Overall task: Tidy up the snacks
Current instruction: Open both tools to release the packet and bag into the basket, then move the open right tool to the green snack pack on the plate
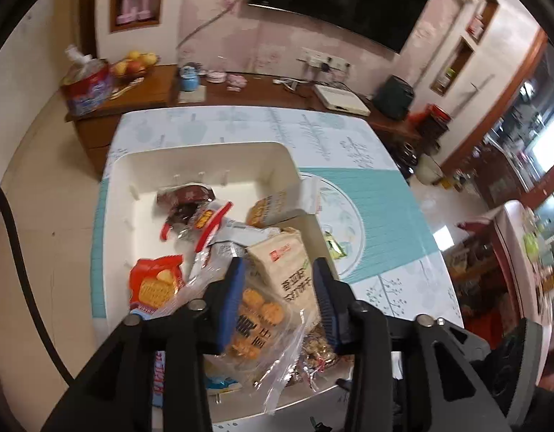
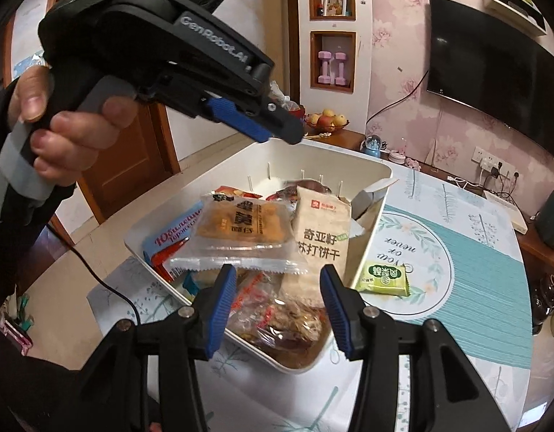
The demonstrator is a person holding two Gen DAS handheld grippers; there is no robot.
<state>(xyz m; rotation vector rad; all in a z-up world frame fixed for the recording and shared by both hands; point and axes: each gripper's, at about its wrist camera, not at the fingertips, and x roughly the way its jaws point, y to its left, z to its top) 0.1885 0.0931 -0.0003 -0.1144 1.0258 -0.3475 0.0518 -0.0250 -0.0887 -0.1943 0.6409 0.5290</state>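
A white bin [image 1: 205, 151] on the table holds a pile of snack packets. On top lie a tan cracker packet [image 1: 291, 270] and a clear packet of orange biscuits [image 1: 255, 316]. A red cracker packet [image 1: 154, 284] sits at the bin's left. My left gripper [image 1: 280, 295] hangs open above the pile, its pads touching nothing. In the right wrist view the left gripper [image 2: 273, 131] is in a person's hand [image 2: 61, 122] over the bin [image 2: 331, 154]. My right gripper [image 2: 278, 306] stands open at the bin's near end, just short of the biscuit packet [image 2: 241, 226] and the tan packet [image 2: 320, 234]. A small green packet [image 2: 385, 279] lies on the table beside the bin.
The table wears a teal and white cloth [image 2: 475, 288]. Behind it runs a wooden sideboard [image 1: 151, 86] with a fruit bowl [image 1: 133, 66], a red tissue pack [image 1: 86, 86] and a blue globe ornament [image 1: 188, 75]. A black cable [image 2: 107, 280] trails off the table's left edge.
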